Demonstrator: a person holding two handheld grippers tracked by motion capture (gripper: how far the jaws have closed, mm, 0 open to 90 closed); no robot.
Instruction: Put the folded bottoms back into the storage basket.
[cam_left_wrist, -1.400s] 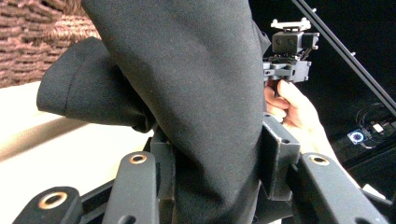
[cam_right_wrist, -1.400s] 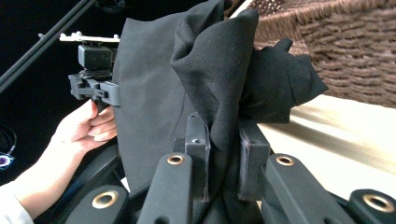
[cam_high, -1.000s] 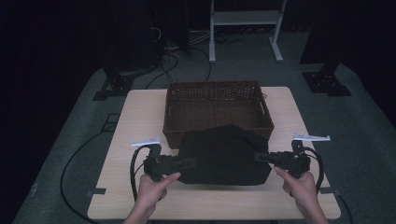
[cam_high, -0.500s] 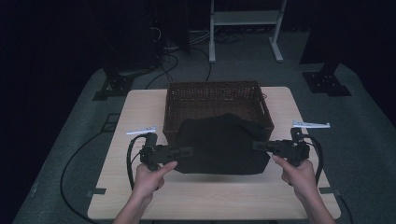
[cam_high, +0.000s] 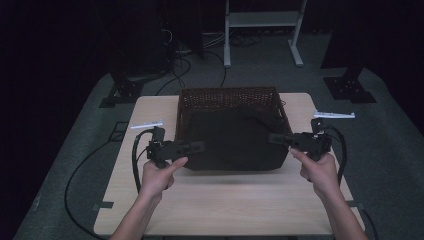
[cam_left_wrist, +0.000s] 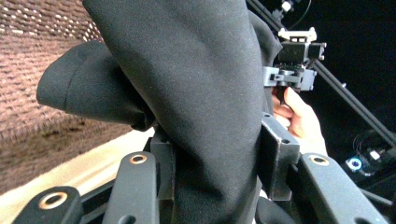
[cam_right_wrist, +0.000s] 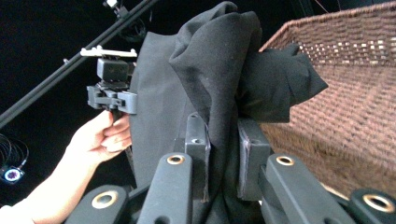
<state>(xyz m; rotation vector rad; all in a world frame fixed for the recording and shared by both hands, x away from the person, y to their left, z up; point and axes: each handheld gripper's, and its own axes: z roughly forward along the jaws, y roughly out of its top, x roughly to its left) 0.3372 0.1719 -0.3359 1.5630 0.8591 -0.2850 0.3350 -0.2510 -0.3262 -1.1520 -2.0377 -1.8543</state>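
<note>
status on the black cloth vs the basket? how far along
Done: both grippers are clamped on the black cloth, left gripper and right gripper each on a bunched edge. In hand: it hangs stretched between them over the wicker basket, near edge draped outside. Left: lowering it in and releasing.

A black cloth (cam_high: 232, 137) of matte, fairly thick fabric hangs stretched between the left tool (cam_high: 196, 147) and the right tool (cam_high: 278, 138), each clamped on one side edge. It is lifted off the light wooden surface (cam_high: 225, 200) and spans the front wall of a dark brown wicker basket (cam_high: 227, 96), its upper part lying over the basket's opening and its lower edge hanging in front, near the surface. In the left gripper view the cloth (cam_left_wrist: 196, 93) bunches thickly between the jaws, one rounded fold sticking out towards the basket (cam_left_wrist: 42, 70). In the right gripper view the cloth (cam_right_wrist: 224, 70) rises in a gathered ridge from the jaws beside the basket's woven wall (cam_right_wrist: 345, 93)
</note>
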